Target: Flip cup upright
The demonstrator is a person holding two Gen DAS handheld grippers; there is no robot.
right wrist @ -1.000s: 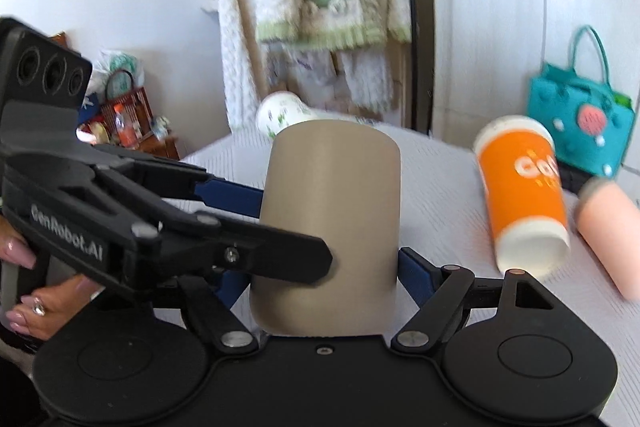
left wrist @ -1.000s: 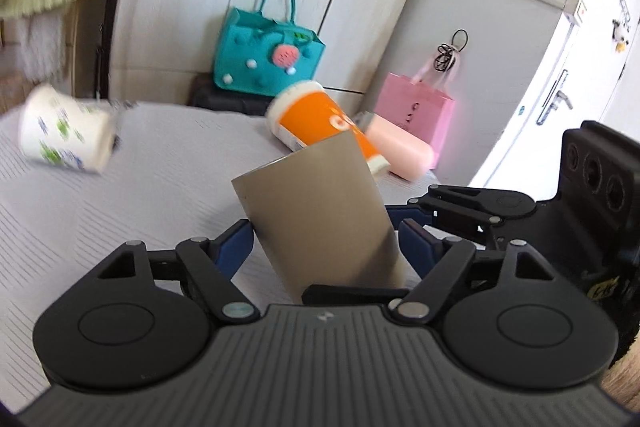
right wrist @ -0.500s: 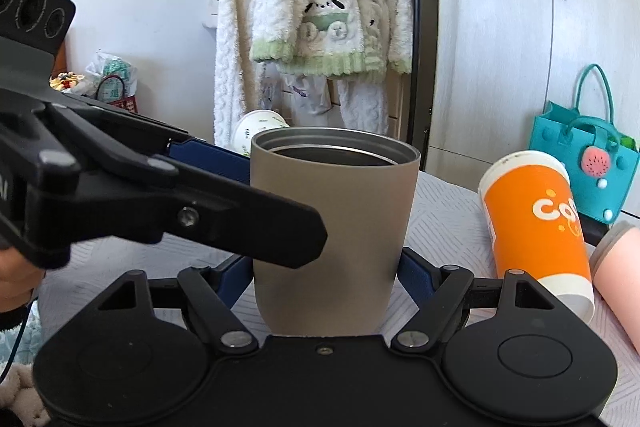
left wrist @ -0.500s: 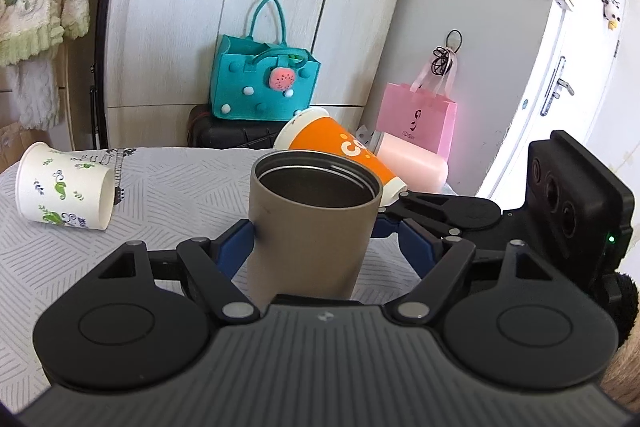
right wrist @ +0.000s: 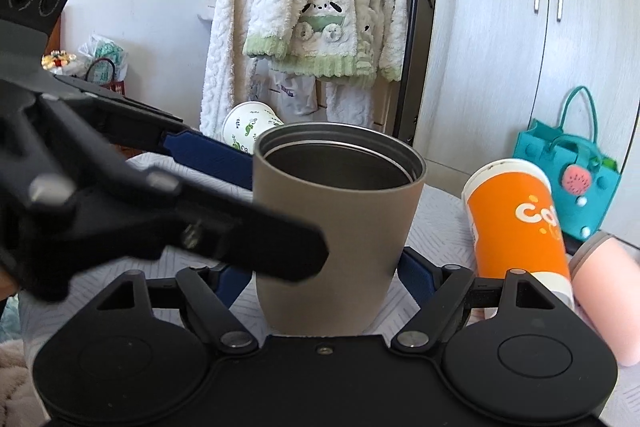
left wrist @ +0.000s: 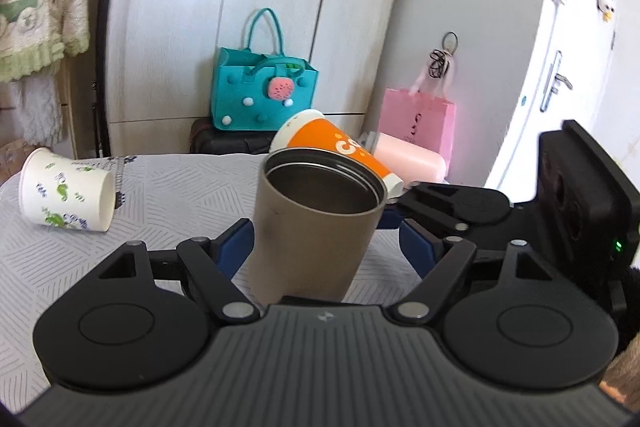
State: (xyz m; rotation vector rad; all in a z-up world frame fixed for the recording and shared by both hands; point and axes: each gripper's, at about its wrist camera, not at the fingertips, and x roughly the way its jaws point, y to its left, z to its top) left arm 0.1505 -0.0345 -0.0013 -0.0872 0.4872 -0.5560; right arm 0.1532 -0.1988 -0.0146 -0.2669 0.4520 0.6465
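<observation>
A tan metal cup (left wrist: 316, 227) stands mouth up on the white-clothed table, slightly tilted in the left wrist view; it also shows in the right wrist view (right wrist: 336, 227). My left gripper (left wrist: 326, 243) sits around its lower body, jaws open, with a gap on the right side. My right gripper (right wrist: 326, 275) also sits around the cup, jaws open, pads close to its sides. The left gripper's body (right wrist: 120, 195) crosses the right wrist view on the left. The right gripper's body (left wrist: 520, 211) shows at the right of the left wrist view.
An orange paper cup (right wrist: 516, 223) lies on its side to the right, a pink cup (right wrist: 612, 295) beyond it. A white printed paper cup (left wrist: 66, 197) lies on its side at the left. A teal bag (left wrist: 264, 99) and a pink bag (left wrist: 420, 119) stand behind the table.
The tan cup went from upside down to mouth up and now stands on the table. Both grippers' jaws have widened around it.
</observation>
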